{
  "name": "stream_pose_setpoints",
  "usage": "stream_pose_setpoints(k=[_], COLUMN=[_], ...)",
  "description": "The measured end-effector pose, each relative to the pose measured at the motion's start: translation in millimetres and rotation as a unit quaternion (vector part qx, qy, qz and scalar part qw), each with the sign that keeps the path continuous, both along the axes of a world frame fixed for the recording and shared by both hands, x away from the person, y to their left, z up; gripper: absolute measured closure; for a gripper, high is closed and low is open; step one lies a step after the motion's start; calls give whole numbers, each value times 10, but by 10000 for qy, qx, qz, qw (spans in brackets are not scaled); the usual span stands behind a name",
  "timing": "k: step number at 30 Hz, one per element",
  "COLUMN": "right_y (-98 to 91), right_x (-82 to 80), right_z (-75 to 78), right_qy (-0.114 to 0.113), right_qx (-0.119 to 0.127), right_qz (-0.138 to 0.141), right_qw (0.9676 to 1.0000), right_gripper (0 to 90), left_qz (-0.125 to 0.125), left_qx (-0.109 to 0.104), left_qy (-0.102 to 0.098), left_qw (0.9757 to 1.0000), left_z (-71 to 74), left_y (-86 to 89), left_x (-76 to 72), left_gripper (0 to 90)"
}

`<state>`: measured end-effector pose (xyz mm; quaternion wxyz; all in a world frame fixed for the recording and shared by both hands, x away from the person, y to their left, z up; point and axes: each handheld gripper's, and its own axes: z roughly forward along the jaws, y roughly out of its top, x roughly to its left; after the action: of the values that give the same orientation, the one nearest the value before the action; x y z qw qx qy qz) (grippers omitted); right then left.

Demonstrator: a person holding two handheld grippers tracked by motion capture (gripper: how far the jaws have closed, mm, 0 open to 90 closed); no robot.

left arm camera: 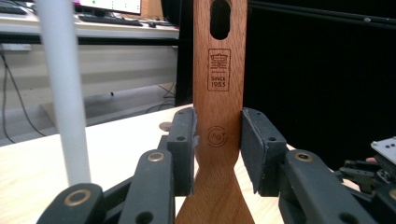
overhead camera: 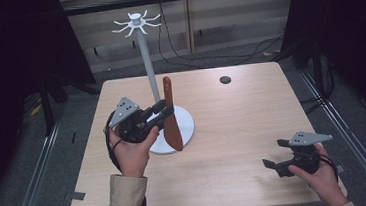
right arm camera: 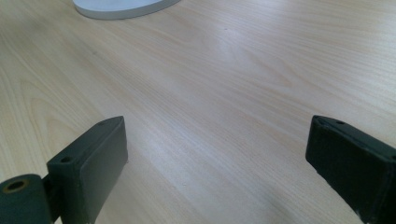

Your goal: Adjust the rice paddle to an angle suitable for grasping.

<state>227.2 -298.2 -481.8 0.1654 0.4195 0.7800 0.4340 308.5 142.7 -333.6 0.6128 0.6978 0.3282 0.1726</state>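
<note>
A person's left gripper (overhead camera: 164,112) is clamped on the neck of a wooden spatula (overhead camera: 171,115), holding it upright, blade down, just beside the white pole of a hook stand (overhead camera: 145,56) at the table's left-centre. The step in hand looks like hanging it: next, the handle's slot must likely rise to a hook. The right gripper (overhead camera: 270,154), jaws apart and empty, rests low at the right. The pale wood table (overhead camera: 233,123) stands among dark curtains, with cables on the floor.

wooden spatula (left arm camera: 218,93) blade and handle top cut off by frame, white pole (left arm camera: 63,88) top cut off
</note>
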Motion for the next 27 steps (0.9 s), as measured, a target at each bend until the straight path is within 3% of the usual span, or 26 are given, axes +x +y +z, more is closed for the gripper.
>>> stream_pose_setpoints(k=[6, 8, 23, 27], right_y=[16, 19, 25, 24], right_x=[-1, -1, 1, -1], right_z=[4, 4, 3, 8], right_qy=[0, 0, -20, -21], right_qx=[-10, -7, -8, 6], right_qz=[11, 11, 13, 1], right_qw=[10000, 10000, 10000, 10000], right_gripper=[52, 52, 52, 52], left_qz=[70, 59, 211, 291], left_qx=[-134, -75, -183, -308], left_qy=[-88, -90, -169, -292], left_qw=[9998, 9999, 9995, 9987], left_z=[110, 131, 369, 430], left_y=[56, 71, 170, 198], left_x=[1, 2, 11, 11], left_gripper=[664, 664, 664, 664])
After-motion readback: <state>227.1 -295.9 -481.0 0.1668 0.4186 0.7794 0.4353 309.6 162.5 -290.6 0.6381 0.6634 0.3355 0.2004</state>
